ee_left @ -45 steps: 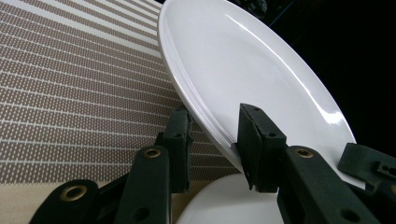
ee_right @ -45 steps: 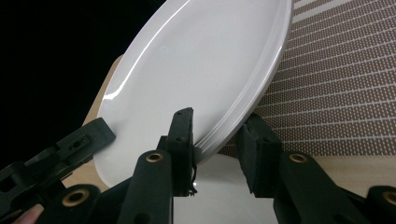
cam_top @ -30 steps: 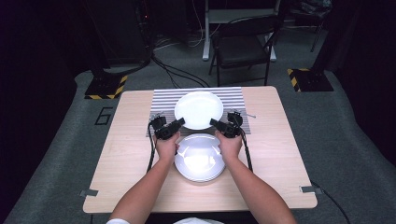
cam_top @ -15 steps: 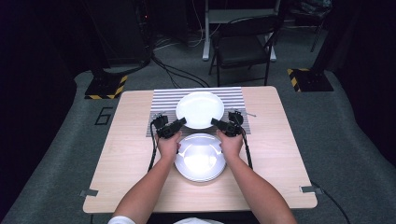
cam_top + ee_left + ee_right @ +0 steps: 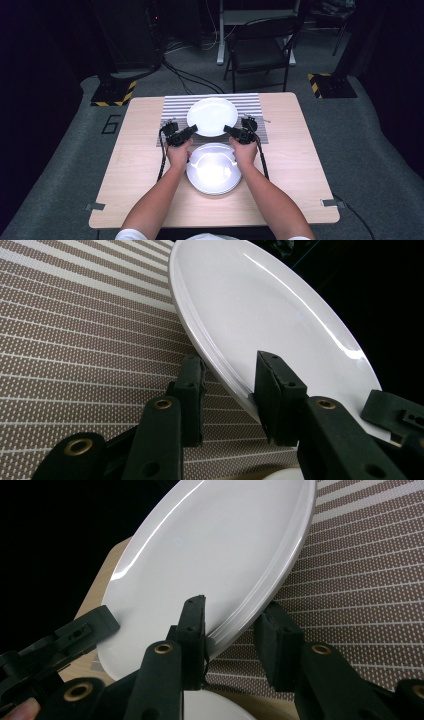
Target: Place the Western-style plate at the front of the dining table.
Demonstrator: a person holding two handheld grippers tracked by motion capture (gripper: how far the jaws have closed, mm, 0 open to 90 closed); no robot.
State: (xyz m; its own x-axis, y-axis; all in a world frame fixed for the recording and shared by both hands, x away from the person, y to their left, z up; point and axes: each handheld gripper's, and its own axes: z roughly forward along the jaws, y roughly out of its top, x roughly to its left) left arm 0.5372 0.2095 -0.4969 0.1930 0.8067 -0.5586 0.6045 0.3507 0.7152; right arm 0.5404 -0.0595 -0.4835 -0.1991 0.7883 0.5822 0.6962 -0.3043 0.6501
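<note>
I hold the plate (image 5: 212, 116) by its near rim with both tools: the left gripper (image 5: 186, 133) on the rim's left side, the right gripper (image 5: 231, 131) on its right. In the left gripper view the jaws straddle the rim (image 5: 235, 377), one under, one over, but a gap shows on each side; I judge them closing, not clamped. In the right gripper view one jaw sits on the plate's (image 5: 200, 565) upper face and the other stands off below the rim; likewise not yet tight.

Change noted: against the frames from a second and half a second ago, the plate keeps its place over the mat (image 5: 172, 107) and both grippers stay at its rim. No travel has taken place. I judge the work to be at the grasp stage, with the lift or set-down unresolved.

The plate appears tilted off the mat in both gripper views, its near edge raised. Just nearer me than the plate, a stack of plates (image 5: 214, 169) lies between my hands.

Surface: a pale wooden table (image 5: 300, 165) with the striped mat under the plate. Room: dark, grey floor, a folding chair (image 5: 260, 52) beyond the plate, cables on the floor (image 5: 185, 75).
</note>
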